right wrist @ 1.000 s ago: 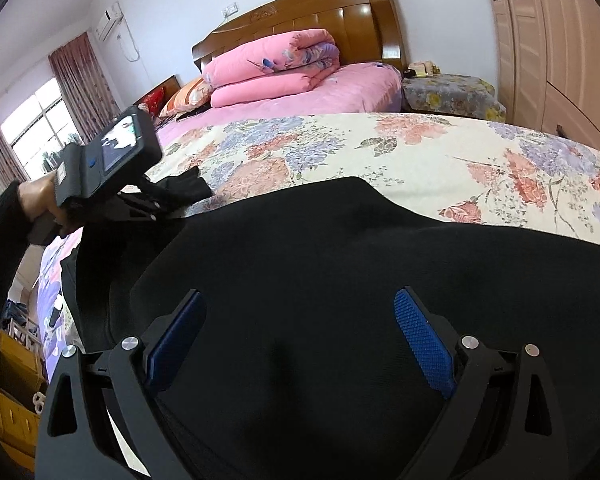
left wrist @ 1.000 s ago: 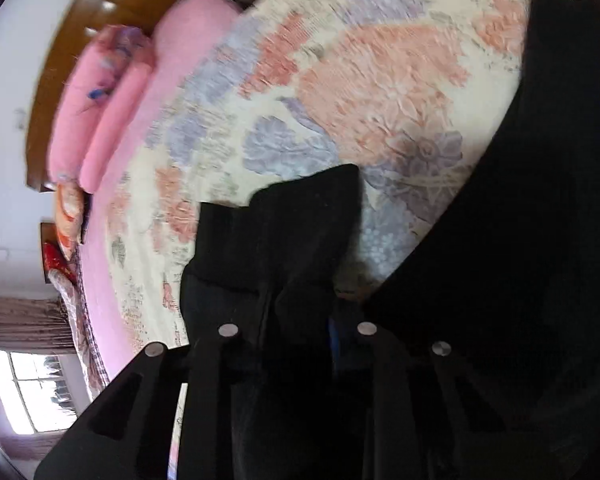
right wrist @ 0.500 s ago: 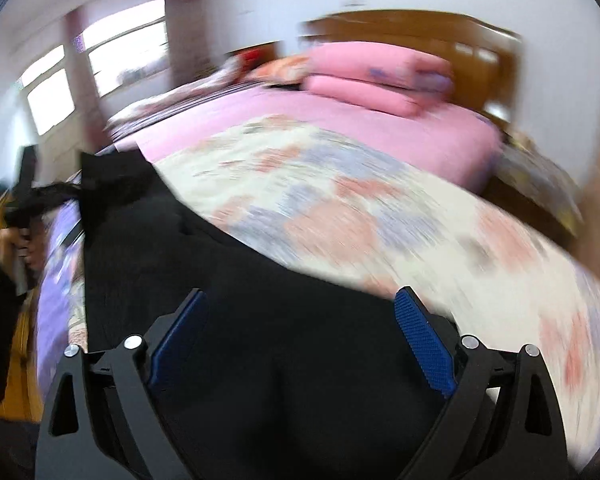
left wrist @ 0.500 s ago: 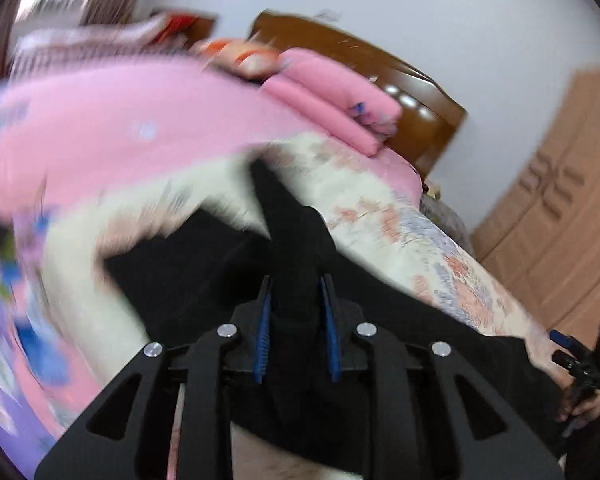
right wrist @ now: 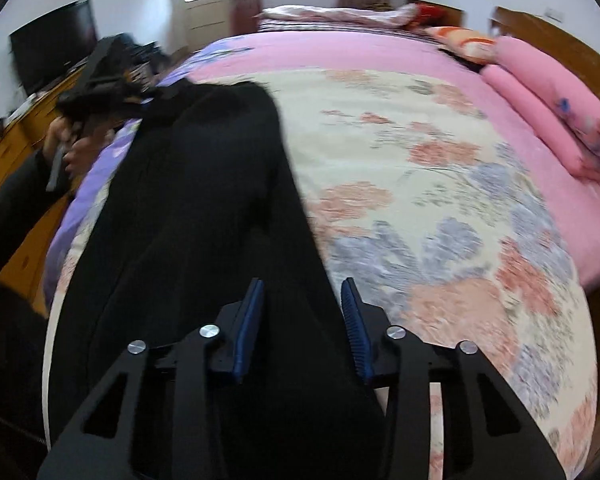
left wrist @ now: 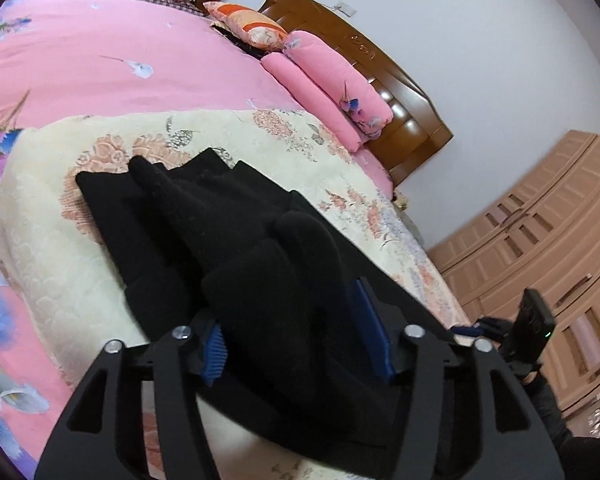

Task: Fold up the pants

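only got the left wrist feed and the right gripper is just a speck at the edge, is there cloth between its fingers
observer: yes, the black pants fill the gap between the pads of the right gripper; whether they pinch it i cannot tell
operator: where does the cloth run from there
observer: in one long strip along the near edge of the floral cover, up to the left gripper, which is blurred at the far end
operator: anything beyond that side of the bed
observer: a dark tv on a wooden cabinet
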`<act>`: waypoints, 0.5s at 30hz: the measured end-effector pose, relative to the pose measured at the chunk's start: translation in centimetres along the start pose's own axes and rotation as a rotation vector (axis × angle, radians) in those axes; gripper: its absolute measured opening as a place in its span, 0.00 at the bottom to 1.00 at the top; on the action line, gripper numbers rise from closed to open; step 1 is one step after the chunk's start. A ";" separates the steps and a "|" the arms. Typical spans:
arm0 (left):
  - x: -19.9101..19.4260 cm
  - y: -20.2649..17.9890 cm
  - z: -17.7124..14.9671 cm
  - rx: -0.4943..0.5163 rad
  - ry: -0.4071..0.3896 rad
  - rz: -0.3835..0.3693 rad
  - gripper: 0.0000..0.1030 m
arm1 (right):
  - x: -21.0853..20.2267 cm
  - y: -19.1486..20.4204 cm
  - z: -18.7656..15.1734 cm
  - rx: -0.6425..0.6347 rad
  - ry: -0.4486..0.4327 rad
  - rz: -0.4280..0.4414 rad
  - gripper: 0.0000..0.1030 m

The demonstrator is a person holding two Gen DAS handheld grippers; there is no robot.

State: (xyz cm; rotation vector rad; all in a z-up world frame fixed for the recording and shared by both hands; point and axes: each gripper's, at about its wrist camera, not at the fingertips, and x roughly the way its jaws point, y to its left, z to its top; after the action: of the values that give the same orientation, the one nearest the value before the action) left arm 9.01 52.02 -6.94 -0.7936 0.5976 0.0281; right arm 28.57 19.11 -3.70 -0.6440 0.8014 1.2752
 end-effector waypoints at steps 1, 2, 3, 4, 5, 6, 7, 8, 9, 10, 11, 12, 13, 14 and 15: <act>-0.2 0.0 -0.1 -0.005 0.001 -0.004 0.61 | 0.4 0.3 -0.1 -0.018 0.016 0.006 0.31; 0.0 0.0 0.1 -0.008 0.001 0.000 0.60 | 0.9 0.6 -0.2 -0.032 0.038 -0.003 0.30; 0.2 0.0 0.1 -0.010 0.003 0.006 0.59 | 1.2 0.5 -0.2 -0.036 0.048 -0.010 0.30; 0.5 0.0 0.2 -0.013 0.001 0.011 0.56 | 1.4 0.4 -0.3 -0.029 0.047 -0.007 0.30; 0.5 -0.1 0.1 -0.011 -0.006 0.021 0.30 | 1.3 0.3 -0.4 -0.020 0.042 -0.003 0.30; 1.0 -0.4 0.2 0.012 0.010 0.037 0.08 | 1.4 0.3 -0.5 -0.013 0.039 -0.004 0.30; 1.1 -0.8 0.1 0.034 0.014 0.051 0.08 | 1.3 0.5 -0.6 -0.009 0.032 -0.011 0.27; 0.9 -1.5 0.0 0.066 -0.003 0.071 0.07 | 1.2 1.1 -0.7 -0.029 0.027 -0.034 0.20; 0.5 -2.5 -0.1 0.110 -0.025 0.085 0.07 | 1.0 1.6 -0.7 -0.051 0.023 -0.067 0.19; -0.1 -3.9 -0.2 0.166 -0.055 0.093 0.07 | 0.5 2.8 -0.6 -0.096 0.019 -0.128 0.17; -0.9 -5.1 -0.2 0.210 -0.086 0.094 0.07 | 0.1 3.2 -0.6 -0.109 0.007 -0.158 0.16; -1.9 -6.2 -0.1 0.240 -0.123 0.086 0.07 | -0.9 3.5 -0.5 -0.105 -0.021 -0.180 0.16; -3.5 -7.4 0.1 0.269 -0.176 0.061 0.07 | -2.5 3.7 -0.3 -0.087 -0.073 -0.203 0.16; -4.6 -8.1 0.2 0.288 -0.206 0.050 0.07 | -3.7 3.7 -0.3 -0.077 -0.109 -0.220 0.16; -5.7 -8.7 0.3 0.317 -0.241 0.057 0.07 | -4.7 3.8 -0.3 -0.070 -0.144 -0.254 0.16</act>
State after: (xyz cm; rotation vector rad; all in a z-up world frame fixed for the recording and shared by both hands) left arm 6.50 47.16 1.98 -0.4569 0.3829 0.0782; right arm 24.31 16.92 0.02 -0.6784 0.5396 1.1070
